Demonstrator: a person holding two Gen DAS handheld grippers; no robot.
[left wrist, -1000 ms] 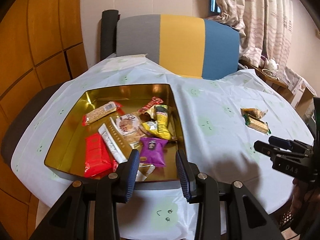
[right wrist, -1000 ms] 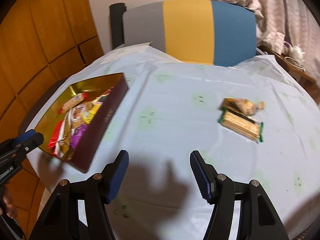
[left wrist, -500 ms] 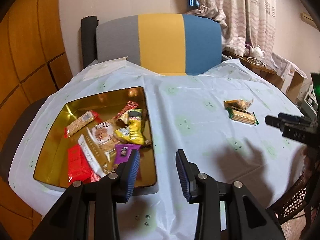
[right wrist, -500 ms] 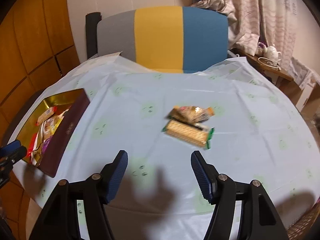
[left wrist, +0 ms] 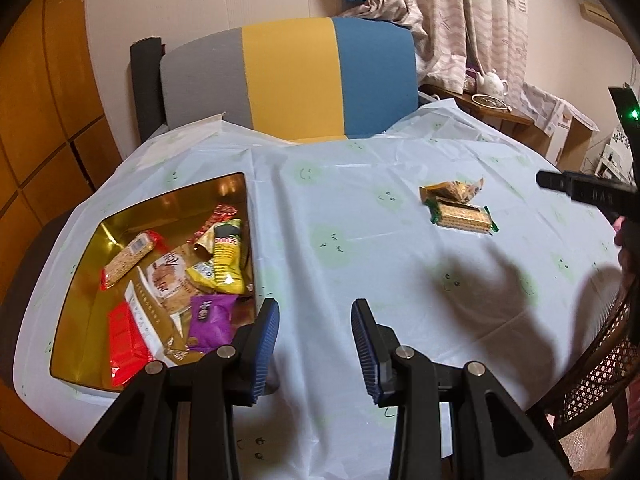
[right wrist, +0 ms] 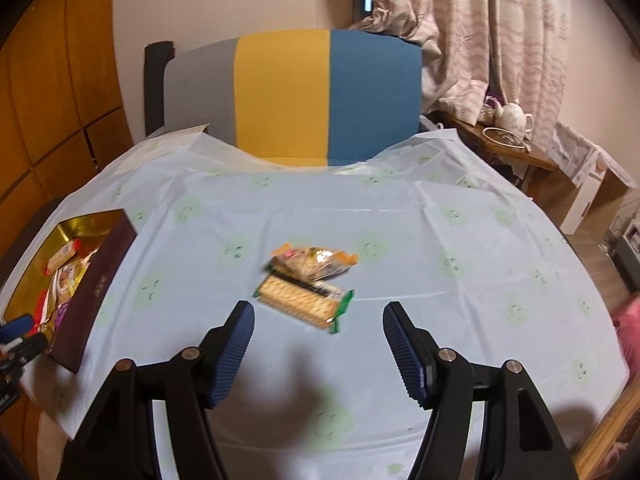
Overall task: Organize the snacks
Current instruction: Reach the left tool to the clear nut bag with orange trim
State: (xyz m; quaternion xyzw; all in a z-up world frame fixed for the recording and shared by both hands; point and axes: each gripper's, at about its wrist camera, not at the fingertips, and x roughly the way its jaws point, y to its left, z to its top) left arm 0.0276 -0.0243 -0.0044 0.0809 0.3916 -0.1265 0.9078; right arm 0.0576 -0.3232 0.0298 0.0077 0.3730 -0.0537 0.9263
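Left wrist view: the left gripper [left wrist: 314, 344] hangs over the near edge of the table [left wrist: 360, 264], its jaws part open with only the pale tablecloth between them, holding nothing. Just left of it, at the table's near left corner, sits the gold-lined tin [left wrist: 100, 256], lid off so snacks can be dropped straight in. About eight packets lie heaped there, though the overlap makes the count unsure: a red-ended cracker bar [left wrist: 130, 258], a flat red packet [left wrist: 126, 340], a long white-and-gold pack [left wrist: 150, 320], a round biscuit pack [left wrist: 170, 276], two yellow packets [left wrist: 222, 264], a purple packet [left wrist: 210, 318] and a small red sachet [left wrist: 218, 216]. Two snacks remain out on the cloth toward the far right, touching each other: a gold crinkled packet [left wrist: 454, 190] and a green-edged cracker pack [left wrist: 462, 216] just nearer. The right gripper [left wrist: 580, 190] reaches in from the right edge.

Right wrist view: the right gripper [right wrist: 318, 346] faces those two loose snacks, jaws set wide and empty, probably readied for the cracker pack [right wrist: 302, 300], which lies just ahead between the fingers' line; the crinkled packet [right wrist: 314, 262] overlaps its far side. The tin [right wrist: 98, 280] stands at the left edge, dark maroon outside. One chair [right wrist: 292, 96], striped grey, yellow and blue, backs the far edge.
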